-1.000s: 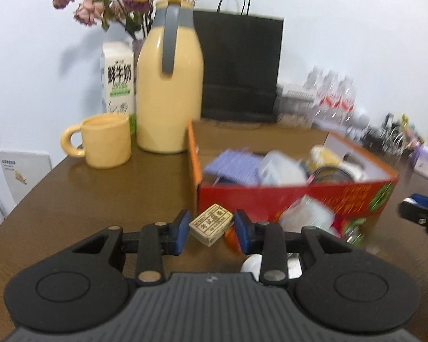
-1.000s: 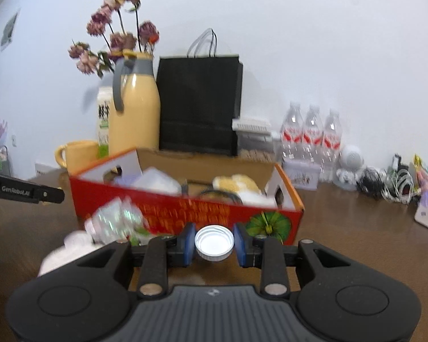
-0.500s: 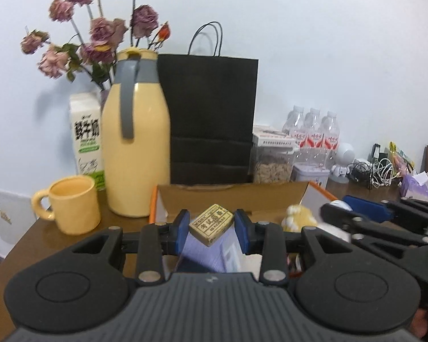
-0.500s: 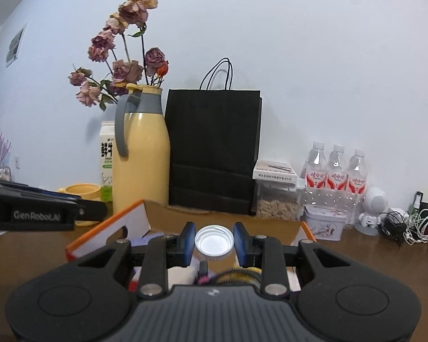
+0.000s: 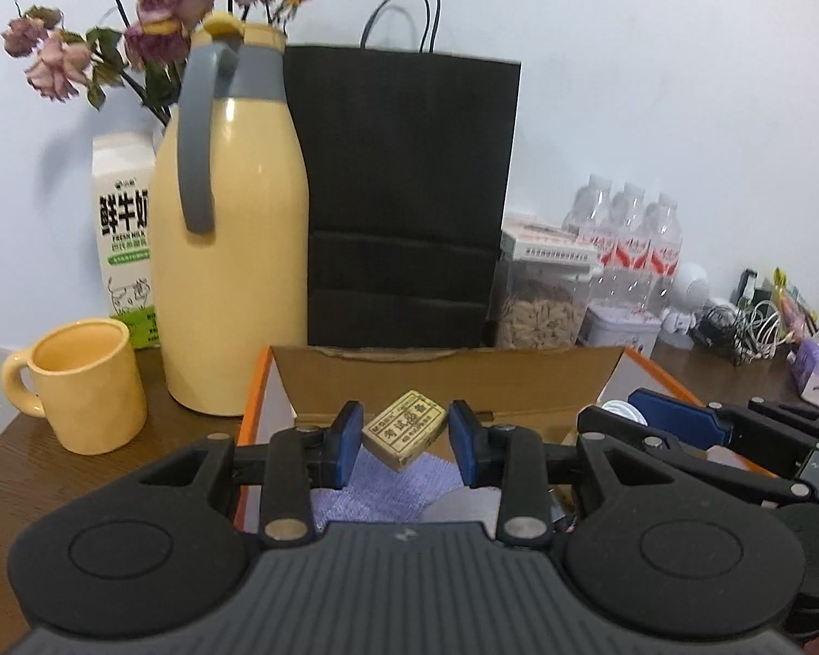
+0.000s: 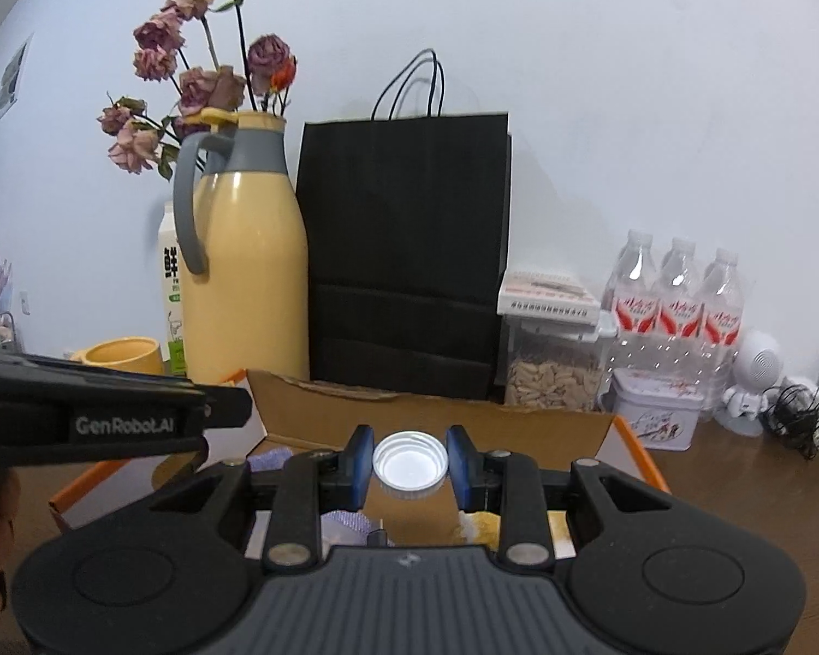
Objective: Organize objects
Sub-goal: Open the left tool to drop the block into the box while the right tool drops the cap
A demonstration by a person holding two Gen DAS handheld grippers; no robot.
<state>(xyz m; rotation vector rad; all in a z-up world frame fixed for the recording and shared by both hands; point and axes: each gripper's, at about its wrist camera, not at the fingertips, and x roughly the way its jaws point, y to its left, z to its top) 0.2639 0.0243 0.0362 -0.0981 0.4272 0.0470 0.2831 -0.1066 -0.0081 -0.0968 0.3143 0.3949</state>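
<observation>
A: We have the left gripper (image 5: 404,434) clamped on the small tan block (image 5: 404,428), which sits tilted between the blue pads (image 5: 346,439), pinched at its ends with one corner hanging below them.

B: And the right gripper (image 6: 409,466) is closed on the white cap (image 6: 409,465), open side facing us, both pads against its rim.

A: Below and just ahead of our left fingers is the cardboard box (image 5: 442,376). We can see purple cloth (image 5: 387,488) in it right under the block.

B: The same box lies under our right fingers, with something yellow low to the right of them.

A: What worries us is that skewed hold. If we jolt the left hand, we judge the block could pivot and slip out before we choose its spot.

B: The cap is round and gripped only at the rim, so a squeeze off its middle could pop it forward, over the back flap toward the black paper bag (image 6: 404,251).

A: Our two grippers are also near each other. The right one's fingers sit just to the right of our left fingers, so releasing together risks a knock.

B: The yellow jug (image 5: 229,273) stands well left of both, so we'd leave that alone.
</observation>
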